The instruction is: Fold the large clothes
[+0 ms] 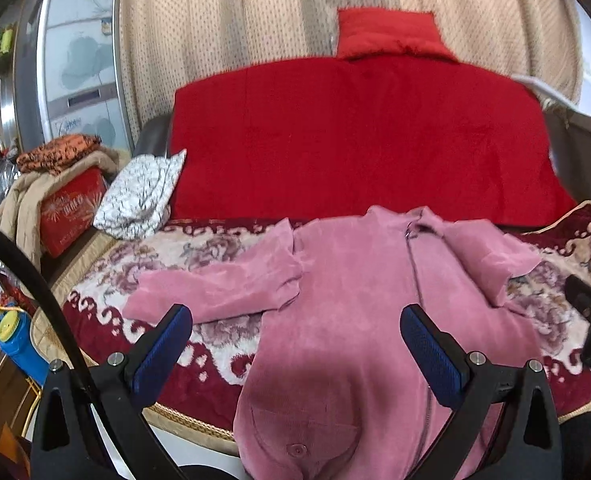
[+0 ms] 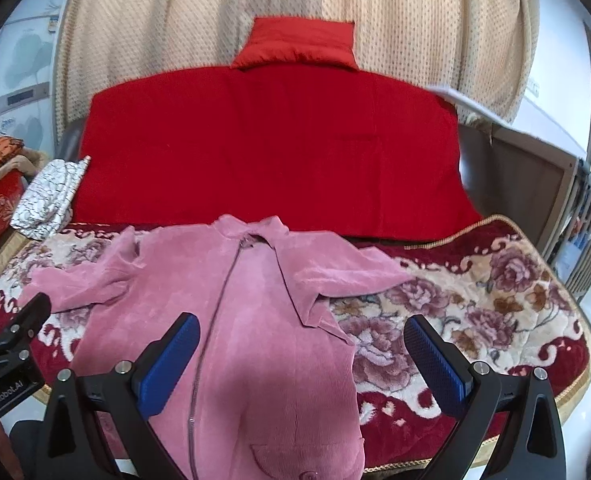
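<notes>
A pink jacket (image 1: 347, 300) lies front up on a floral mat (image 1: 183, 264), zip closed, collar at the far end against a red cover (image 1: 355, 140), hem hanging over the near edge. Both sleeves spread sideways, each apparently doubled back near the cuff, though the fisheye blurs this. The left gripper (image 1: 295, 344) hovers over the jacket's lower left, jaws wide apart and empty. The right gripper (image 2: 301, 348) hovers over its lower right edge, likewise spread wide, holding nothing. A red pillow (image 2: 299, 42) rests at the far end against a curtain (image 2: 295, 0).
</notes>
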A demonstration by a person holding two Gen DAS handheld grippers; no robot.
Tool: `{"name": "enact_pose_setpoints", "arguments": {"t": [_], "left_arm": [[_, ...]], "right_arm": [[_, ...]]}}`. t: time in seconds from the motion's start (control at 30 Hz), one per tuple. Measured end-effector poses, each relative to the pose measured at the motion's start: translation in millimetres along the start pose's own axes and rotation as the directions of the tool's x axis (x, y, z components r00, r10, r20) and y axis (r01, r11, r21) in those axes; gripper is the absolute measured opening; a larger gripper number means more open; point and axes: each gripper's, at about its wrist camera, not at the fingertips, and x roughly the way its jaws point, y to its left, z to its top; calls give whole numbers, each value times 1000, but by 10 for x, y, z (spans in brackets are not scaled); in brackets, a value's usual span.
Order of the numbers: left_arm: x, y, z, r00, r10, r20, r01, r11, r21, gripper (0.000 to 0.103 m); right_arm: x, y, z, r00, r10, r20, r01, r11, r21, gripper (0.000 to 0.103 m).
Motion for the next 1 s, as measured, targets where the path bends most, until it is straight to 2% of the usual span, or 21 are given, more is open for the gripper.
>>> {"name": "enact_pose_setpoints", "arguments": {"t": [0.17,0.27,0.3,0.7,0.83,0.9,1.0], "left_arm": [[249,-27,1,1000,-7,-24,6,999,-46,103],[391,-72,26,999,-3,-37,2,999,-42,103],[444,-122,37,999,-30,-44,26,997,-78,103],[926,-276,104,997,-23,-79,22,1000,-23,103],[1339,-426,-9,988,-25,-152,27,1000,9,103],[1540,-511,-111,983,-11,-184,19,999,42,103],[1747,-588,-241,973,-29,-229,46,997,68,103]], "right_arm": [[293,-97,45,999,-40,-18,40,999,-8,103],[450,-143,66,998,-45,-40,45,999,2,103],[495,-153,73,998,-50,-46,51,999,0,103],[984,-116,126,992,-73,-106,68,996,-50,103],[1260,-252,149,990,15,-141,-14,1000,1,103],[1483,-447,161,982,98,-164,-84,992,89,103],[1946,-926,160,952,241,-189,-181,940,288,102]]}}
